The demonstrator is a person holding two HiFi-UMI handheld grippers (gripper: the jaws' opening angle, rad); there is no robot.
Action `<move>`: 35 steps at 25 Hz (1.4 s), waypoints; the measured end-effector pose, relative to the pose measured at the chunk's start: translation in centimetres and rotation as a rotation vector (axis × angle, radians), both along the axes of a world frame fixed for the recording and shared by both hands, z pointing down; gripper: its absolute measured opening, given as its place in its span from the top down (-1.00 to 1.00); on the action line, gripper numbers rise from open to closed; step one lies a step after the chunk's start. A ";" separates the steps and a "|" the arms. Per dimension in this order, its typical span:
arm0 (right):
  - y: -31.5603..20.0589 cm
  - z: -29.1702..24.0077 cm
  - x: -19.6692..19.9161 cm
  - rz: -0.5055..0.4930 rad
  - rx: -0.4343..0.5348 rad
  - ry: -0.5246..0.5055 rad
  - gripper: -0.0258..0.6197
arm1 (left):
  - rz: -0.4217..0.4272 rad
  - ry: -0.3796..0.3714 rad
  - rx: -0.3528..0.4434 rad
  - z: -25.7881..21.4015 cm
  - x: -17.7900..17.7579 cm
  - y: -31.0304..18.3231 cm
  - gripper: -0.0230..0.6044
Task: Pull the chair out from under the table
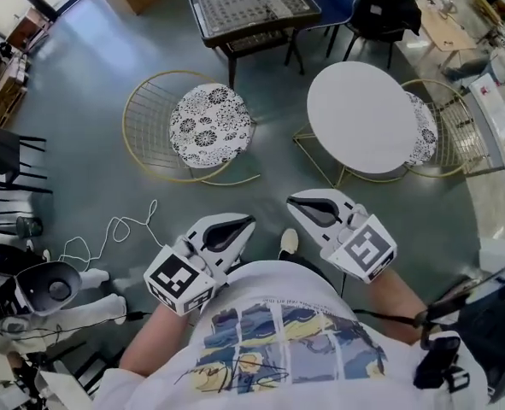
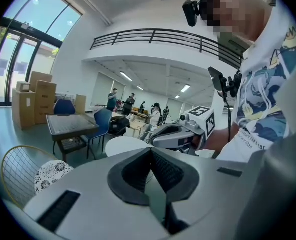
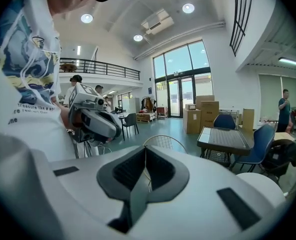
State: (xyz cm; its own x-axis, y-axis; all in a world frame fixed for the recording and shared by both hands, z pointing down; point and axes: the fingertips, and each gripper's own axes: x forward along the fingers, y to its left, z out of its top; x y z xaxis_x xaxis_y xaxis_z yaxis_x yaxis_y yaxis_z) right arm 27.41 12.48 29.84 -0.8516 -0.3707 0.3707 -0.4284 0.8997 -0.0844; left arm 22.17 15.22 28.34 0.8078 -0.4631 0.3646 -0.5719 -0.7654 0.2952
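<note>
Left gripper (image 1: 231, 229) and right gripper (image 1: 314, 205) held close to the person's chest, jaws together, empty, tips angled toward each other

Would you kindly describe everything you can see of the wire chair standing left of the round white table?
The wire chair has a rounded back and sides of thin gold-coloured wire mesh, a round seat cushion in a black-and-white floral print, and a thin gold base frame. It stands upright on the grey floor, clear of the round white table with a gap between them. Only the floor touches it.
</note>
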 end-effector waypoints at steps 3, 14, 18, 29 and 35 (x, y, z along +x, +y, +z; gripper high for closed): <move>1.1 -0.8 -2.3 0.015 0.000 0.000 0.88 | 0.016 -0.005 0.011 -0.6 -2.3 0.8 0.90; 7.0 -2.4 -13.9 -0.011 0.051 -0.016 0.89 | 0.003 0.004 -0.023 -0.2 -13.2 6.2 0.90; 8.6 -2.1 -16.4 0.010 0.051 -0.007 0.89 | 0.039 0.006 -0.031 0.6 -15.4 7.6 0.90; 12.6 -1.8 -16.8 0.100 0.043 0.039 0.89 | 0.107 0.003 -0.043 2.3 -17.6 9.2 0.90; 11.4 -1.6 -12.6 0.158 0.026 0.078 0.89 | 0.053 -0.062 -0.037 3.9 -18.0 4.8 0.90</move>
State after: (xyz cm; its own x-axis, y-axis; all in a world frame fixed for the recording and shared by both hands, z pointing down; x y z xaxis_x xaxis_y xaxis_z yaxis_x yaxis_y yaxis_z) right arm 14.79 23.87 28.25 -0.7508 -0.5078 0.4225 -0.5690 0.8220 -0.0231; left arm 4.13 20.06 32.25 0.8060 -0.4054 0.4312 -0.5491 -0.7841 0.2893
